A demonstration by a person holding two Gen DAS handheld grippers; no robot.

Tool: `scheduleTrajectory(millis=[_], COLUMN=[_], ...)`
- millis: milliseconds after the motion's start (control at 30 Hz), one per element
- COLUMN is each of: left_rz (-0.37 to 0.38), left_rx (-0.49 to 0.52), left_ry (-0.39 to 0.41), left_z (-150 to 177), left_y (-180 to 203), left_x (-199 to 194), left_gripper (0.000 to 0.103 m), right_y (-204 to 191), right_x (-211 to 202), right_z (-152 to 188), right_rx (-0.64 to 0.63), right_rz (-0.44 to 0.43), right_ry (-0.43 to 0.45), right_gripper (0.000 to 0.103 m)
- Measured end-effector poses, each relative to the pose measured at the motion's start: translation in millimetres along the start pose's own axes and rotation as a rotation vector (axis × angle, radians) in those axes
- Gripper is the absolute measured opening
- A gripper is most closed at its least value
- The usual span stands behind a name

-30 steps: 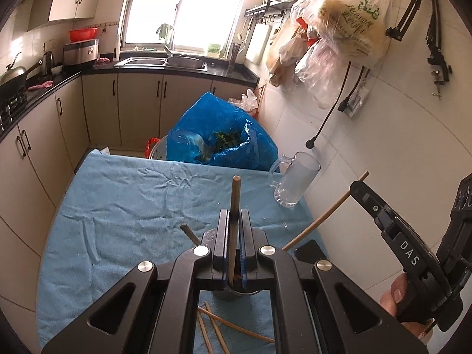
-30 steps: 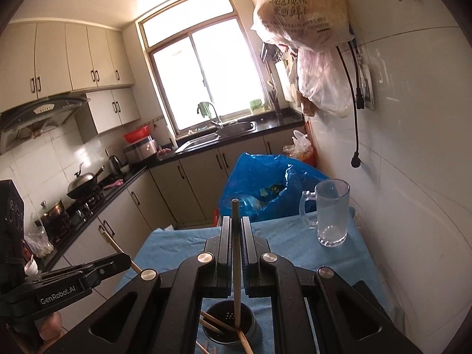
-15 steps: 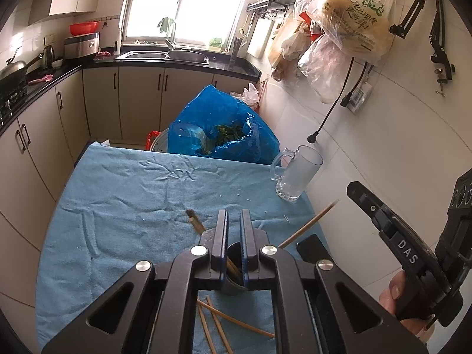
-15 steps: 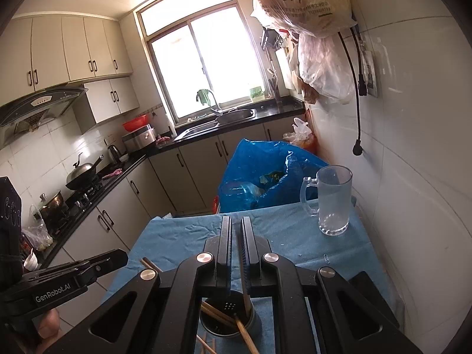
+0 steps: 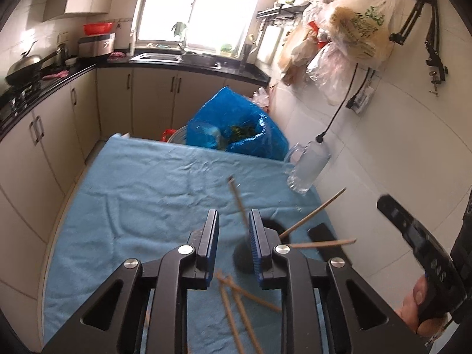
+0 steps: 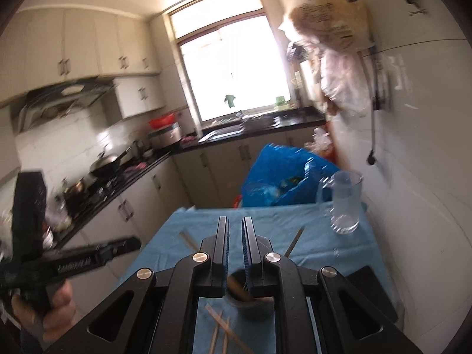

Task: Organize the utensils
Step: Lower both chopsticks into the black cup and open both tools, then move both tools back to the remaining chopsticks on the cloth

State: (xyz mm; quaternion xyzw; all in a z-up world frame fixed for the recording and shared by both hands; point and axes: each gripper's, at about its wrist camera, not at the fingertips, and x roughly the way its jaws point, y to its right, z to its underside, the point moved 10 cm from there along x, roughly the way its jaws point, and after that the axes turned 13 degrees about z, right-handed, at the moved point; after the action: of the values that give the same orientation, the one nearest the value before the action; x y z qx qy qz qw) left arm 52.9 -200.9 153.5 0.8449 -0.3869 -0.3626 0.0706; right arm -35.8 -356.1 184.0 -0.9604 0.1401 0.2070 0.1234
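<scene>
- Lying flat on the blue-clothed counter, the loose chopsticks sit below and toward the near edge from the left claw; their long axes run roughly from near edge to far edge, fanning a little
- Left claw is open with nothing between its jaws; right claw is parted by a narrow gap, also empty
- Dark holder cup stands near the right edge, just ahead of the left claw, partly hidden by its right jaw; several sticks already lean out of it toward the tiled wall
- Both claws hover close over the loose sticks; which is nearer I cannot tell
- My judgement: the next pick needs a drop toward the near edge, jaws set across a stick's length
- Open room lies to the left and far side; the glass mug stands by the far right corner, well apart
</scene>
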Motion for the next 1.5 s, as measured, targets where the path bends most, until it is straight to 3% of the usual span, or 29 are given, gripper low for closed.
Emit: scheduleTrajectory(millis=[233,433,733,867,967,1167,1300,1500], left_rz=[-0.070,-0.124,-0.151,-0.145,-0.143,-0.150,-0.158,-0.178], left_rx=[-0.077,-0.184,-0.285,-0.306,-0.303,-0.290,-0.284,-0.254], left_ry=[-0.084,-0.202,-0.247,-0.254,-0.263,-0.294,-0.307,-0.306], left_z=[64,135,180,185,187,193,194,189], left_y=[-58,-113,-161,-166,-166,-166,-168,-168], left_x=[-6,8,6,11,15,27,35,44], left_gripper=[0.020,0.020,0.020,0.020,0.020,0.020,0.022,0.023], right_y=[-44,-50,18,38,30,-17,-28,-25], right_x=[16,54,118,116,104,66,69,98], right_z=[90,155,235,249,259,273,249,228], right_rx=[-0.163,-0.228,-0.240,-0.184,-0.183,-0.227,-0.328,-0.300], right_rz=[-0.080,-0.100,0.035,0.034,-0.010,-0.228,-0.153,-0.054], right_ry=[-0.168,-0.318,-0.539,-0.591,-0.609,-0.683,-0.566,-0.537], right_gripper=[0.010,0.010,0.010,0.016,0.017,0.017,0.017,0.017])
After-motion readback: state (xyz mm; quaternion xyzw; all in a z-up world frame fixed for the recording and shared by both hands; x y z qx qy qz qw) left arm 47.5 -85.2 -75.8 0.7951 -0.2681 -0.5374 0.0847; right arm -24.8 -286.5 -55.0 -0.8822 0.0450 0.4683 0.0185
